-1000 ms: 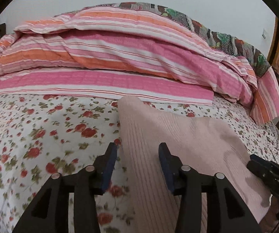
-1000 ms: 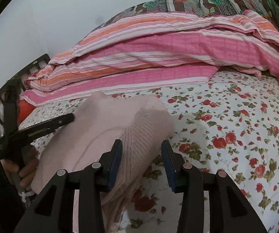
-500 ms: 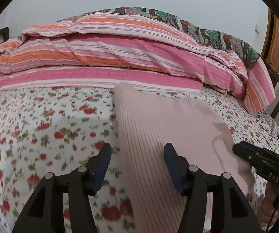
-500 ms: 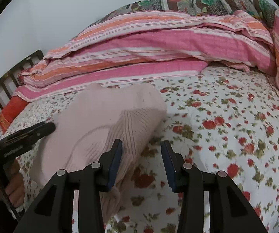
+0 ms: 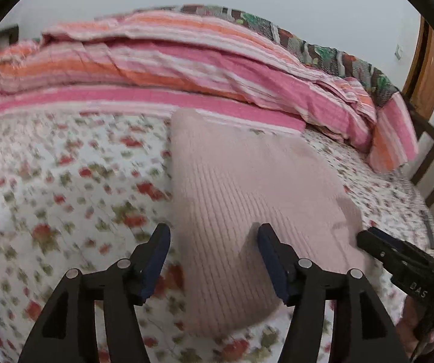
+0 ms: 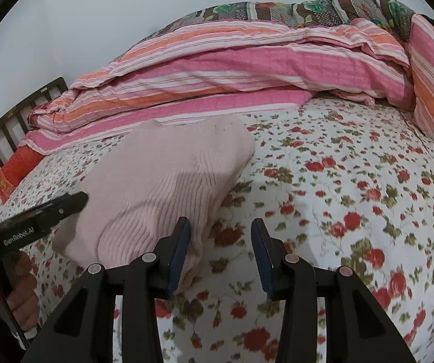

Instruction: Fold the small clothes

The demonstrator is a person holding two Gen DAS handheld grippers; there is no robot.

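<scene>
Pink sweater [image 5: 247,199] (folded) on bedsheet [image 5: 66,181], below left hand-held gripper [image 5: 214,257]

Soft, even indoor light, no glare. The left wrist view is motion-blurred, smearing the floral bedsheet [image 5: 66,181]; the right is sharper. Fisheye bending and dark vignette at edges.

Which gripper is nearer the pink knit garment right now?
Left. The left gripper is open over the pink knit garment, straddling its left edge. The right gripper is open beside the garment's right edge, mostly over the floral sheet.
</scene>
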